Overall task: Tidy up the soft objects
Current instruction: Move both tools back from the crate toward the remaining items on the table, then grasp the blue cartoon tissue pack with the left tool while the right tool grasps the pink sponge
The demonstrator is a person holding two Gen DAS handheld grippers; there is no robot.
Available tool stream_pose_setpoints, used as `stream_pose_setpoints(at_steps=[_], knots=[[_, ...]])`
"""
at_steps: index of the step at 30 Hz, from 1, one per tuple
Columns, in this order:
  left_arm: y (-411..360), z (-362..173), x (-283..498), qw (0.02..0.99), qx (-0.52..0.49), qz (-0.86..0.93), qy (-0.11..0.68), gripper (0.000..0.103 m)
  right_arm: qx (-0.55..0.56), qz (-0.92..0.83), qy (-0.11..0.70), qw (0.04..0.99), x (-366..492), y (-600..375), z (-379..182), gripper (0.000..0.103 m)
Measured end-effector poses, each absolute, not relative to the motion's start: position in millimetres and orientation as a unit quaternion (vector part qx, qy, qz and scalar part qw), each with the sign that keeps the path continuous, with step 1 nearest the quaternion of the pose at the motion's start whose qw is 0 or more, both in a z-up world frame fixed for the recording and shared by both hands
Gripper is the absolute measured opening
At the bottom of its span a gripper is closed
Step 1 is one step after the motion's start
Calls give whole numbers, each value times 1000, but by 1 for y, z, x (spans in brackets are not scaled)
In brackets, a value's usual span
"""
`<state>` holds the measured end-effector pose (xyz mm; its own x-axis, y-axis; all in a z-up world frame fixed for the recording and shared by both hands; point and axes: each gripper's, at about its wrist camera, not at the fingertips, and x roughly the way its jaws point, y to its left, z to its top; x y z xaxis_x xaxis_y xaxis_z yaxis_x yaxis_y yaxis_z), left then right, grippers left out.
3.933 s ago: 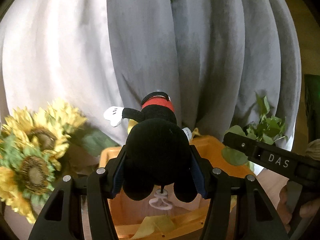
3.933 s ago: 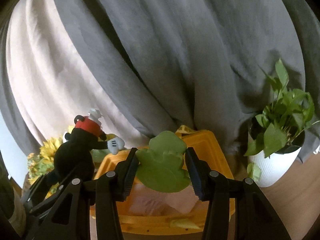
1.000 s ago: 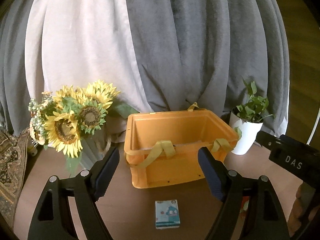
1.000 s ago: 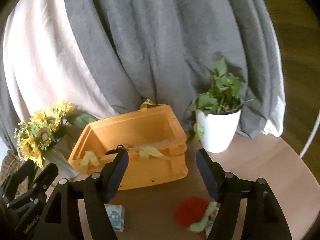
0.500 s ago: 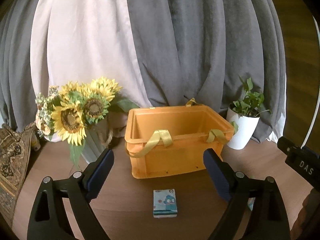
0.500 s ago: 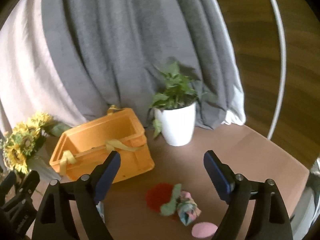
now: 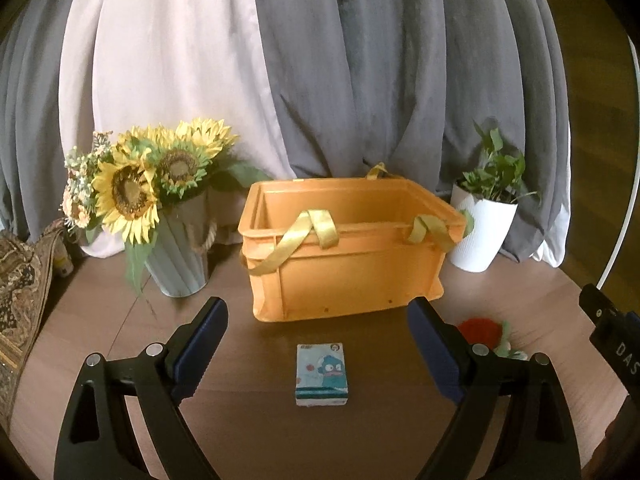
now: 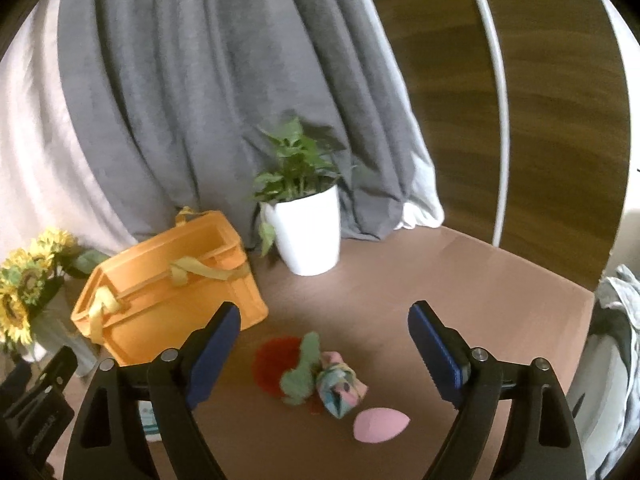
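Soft objects lie loose on the bench, none gripped. Your left hand-held gripper stands wide apart with nothing between its pads; ahead of it, flat on the bench, lies a small printed packet. Your right hand-held gripper is empty, its jaws opening; beyond it sit a red and green plush, a patterned cloth bundle touching it, and a pink teardrop sponge just beside the bundle.

Judgement: all four look light and yielding. The packet should give under pressure, so take it across its short sides. The sponge will compress and may squirt out; grip it at its widest part. The plush and bundle touch, so a grasp on one could drag the other.

An orange crate with yellow strap handles stands behind them, open on top; the draped straps could snag a drop. A sunflower vase flanks its left, a white potted plant its right. Nothing blocks either reach.
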<state>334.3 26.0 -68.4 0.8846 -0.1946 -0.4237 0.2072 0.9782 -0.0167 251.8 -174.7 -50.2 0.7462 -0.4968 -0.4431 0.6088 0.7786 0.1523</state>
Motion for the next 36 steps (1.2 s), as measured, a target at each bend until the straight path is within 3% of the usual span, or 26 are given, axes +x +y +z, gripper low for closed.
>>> stream_pose_setpoints(at_steps=[36], knots=[[-2, -187, 394, 931, 35, -90, 352, 98, 172, -361, 344, 850, 272, -203, -177, 93]])
